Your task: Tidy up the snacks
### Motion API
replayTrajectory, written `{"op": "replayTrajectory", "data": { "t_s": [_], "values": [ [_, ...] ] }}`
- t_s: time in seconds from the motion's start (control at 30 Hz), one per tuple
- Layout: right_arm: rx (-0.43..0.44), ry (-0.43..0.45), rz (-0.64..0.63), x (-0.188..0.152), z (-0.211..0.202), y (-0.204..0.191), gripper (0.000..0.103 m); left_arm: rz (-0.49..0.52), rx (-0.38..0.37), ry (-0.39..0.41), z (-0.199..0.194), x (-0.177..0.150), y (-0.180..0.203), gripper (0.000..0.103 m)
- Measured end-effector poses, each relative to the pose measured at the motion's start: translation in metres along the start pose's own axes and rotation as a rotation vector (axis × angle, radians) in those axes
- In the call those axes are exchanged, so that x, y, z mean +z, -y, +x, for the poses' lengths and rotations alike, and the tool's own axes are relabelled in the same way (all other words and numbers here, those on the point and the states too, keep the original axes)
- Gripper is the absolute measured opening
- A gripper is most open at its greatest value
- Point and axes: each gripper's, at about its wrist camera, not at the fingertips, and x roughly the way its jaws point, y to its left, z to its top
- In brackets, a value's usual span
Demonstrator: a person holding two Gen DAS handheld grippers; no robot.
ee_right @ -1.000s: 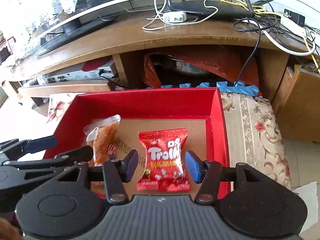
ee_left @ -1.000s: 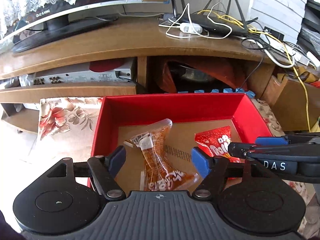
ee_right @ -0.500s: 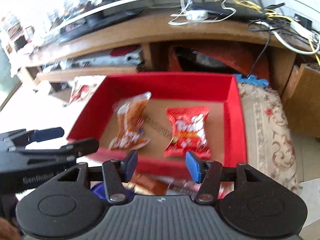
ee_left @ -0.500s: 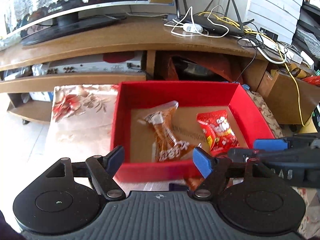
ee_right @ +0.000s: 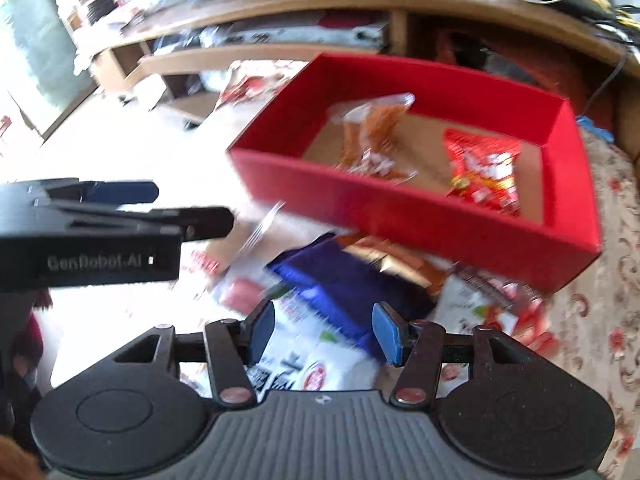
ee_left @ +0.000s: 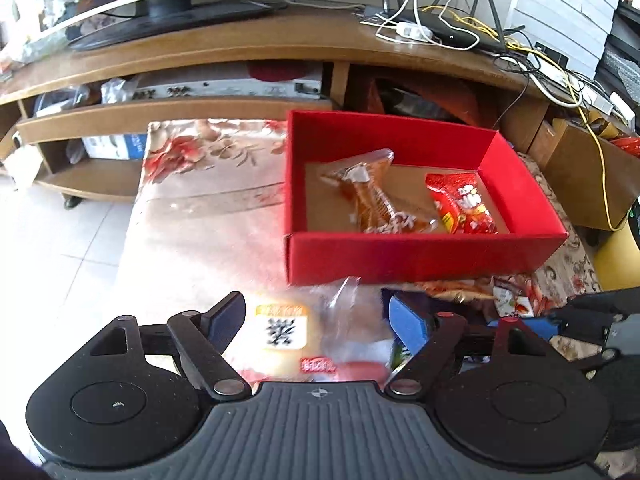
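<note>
A red box (ee_left: 420, 256) (ee_right: 384, 204) holds an orange clear-wrapped snack (ee_left: 376, 196) (ee_right: 372, 136) and a red Trolli bag (ee_left: 464, 204) (ee_right: 484, 172). In front of the box lies a pile of loose snacks. My left gripper (ee_left: 316, 320) is open above a clear bag with a QR label (ee_left: 284, 328). My right gripper (ee_right: 322, 332) is open over a white packet (ee_right: 300, 364) and a dark blue packet (ee_right: 340, 284). The left gripper also shows in the right wrist view (ee_right: 160, 216).
The box and snacks rest on a floral cloth (ee_left: 208, 184) (ee_right: 608, 280). Behind stands a wooden TV stand (ee_left: 240, 52) with a monitor, a router and tangled cables (ee_left: 460, 32). White tiled floor (ee_left: 60, 240) lies to the left.
Both grippers have pulled back and up from the red box. The two snacks stay in the box. The pile of loose snacks in front of the box has come into view.
</note>
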Motion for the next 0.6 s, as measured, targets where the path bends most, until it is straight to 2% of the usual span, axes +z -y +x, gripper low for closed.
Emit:
{"op": "replayTrajectory", "data": {
  "t_s": [0.17, 0.33, 0.6],
  "values": [
    [0.027, -0.019, -0.062, -0.001, 0.006, -0.009, 0.055, -0.028, 0.007, -0.007, -0.002, -0.003, -0.012, 0.084],
    [0.05, -0.042, -0.056, -0.006, 0.002, -0.012, 0.055, -0.04, 0.008, -0.008, -0.001, -0.003, -0.018, 0.085],
    [0.127, -0.151, -0.078, -0.046, -0.009, -0.029, 0.055, -0.048, -0.025, 0.002, -0.007, -0.001, -0.02, 0.085]
  ]
}}
